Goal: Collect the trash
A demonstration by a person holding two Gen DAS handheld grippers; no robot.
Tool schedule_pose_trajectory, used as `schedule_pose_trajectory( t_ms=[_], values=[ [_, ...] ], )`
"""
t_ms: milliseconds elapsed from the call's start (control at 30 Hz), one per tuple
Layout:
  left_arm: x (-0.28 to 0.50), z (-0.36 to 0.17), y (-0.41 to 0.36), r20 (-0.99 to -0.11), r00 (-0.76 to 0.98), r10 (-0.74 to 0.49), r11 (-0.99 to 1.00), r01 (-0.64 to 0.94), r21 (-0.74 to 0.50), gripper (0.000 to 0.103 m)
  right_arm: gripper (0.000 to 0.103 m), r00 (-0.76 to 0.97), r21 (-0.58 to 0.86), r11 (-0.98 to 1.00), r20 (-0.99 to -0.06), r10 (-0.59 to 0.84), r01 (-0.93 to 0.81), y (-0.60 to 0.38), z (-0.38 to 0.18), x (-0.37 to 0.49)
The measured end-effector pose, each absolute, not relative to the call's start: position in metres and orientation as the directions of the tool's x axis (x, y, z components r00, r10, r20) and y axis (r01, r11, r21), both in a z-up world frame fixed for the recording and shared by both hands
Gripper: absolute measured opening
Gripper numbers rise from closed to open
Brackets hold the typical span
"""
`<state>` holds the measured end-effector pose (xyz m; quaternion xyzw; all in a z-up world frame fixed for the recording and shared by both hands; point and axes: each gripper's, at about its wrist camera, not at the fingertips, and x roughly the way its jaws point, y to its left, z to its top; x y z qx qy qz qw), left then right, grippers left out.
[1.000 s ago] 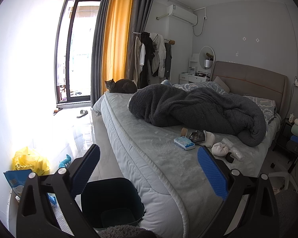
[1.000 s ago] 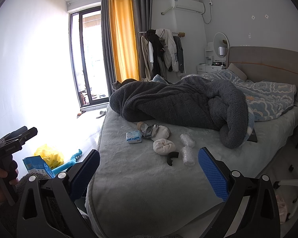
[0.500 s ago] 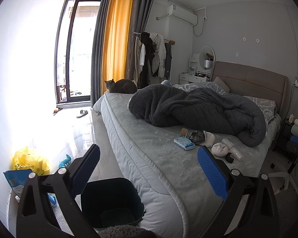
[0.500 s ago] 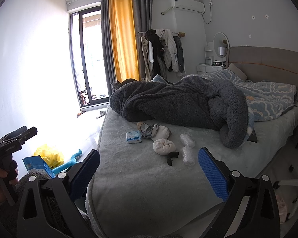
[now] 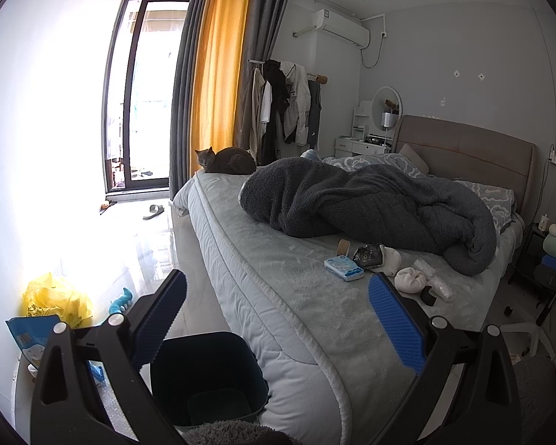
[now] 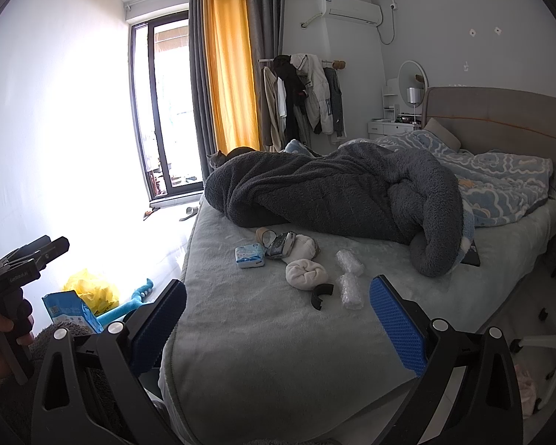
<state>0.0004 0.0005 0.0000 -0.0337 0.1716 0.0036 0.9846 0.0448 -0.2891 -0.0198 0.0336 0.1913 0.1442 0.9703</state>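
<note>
Tissue pack (image 6: 250, 256) lies on the bed (image 6: 263, 337), left of the rolled cloth (image 6: 305, 273); bin (image 5: 207, 374) beside bed.

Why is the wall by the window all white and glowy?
Left wrist view: daylight from the window overexposes the wall and floor, washing out detail near the yellow bag. Right wrist view: same glare on the wall; the bed stays evenly lit.

I'm in a home bedroom: unmade bed (image 6: 278, 333) w/ grey blanket (image 6: 333, 193), clothes rack (image 5: 285, 107), wall AC unit (image 5: 343, 31), cat (image 5: 224, 159) by curtains (image 5: 218, 66).
</note>
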Motion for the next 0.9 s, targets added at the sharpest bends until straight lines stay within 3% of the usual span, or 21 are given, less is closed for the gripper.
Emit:
schedule_pose_trajectory(
  t_ms=[233, 433, 900],
  values=[
    [0.001, 0.002, 0.002, -0.344, 0.939, -0.012, 0.997, -0.016, -0.076, 0.1, 0.1, 0.873, 0.116, 0.956, -0.389, 0.295, -0.271, -0.289, -0.02, 0.047],
    [0.004, 0.008, 0.002, -0.334, 0.942, -0.019, 0.998, 0.0, -0.056, 0.1, 0.1, 0.856, 0.029, 0.959, -0.443, 0.266, -0.283, -0.279, -0.015, 0.055],
    [0.056, -0.012, -0.015, -0.39, 0.898, -0.202, 0.978, 0.166, -0.123, 0.1, 0.1, 0.827, 0.057, 0.964, -0.502, 0.253, -0.261, -0.286, -0.045, 0.123]
  ],
)
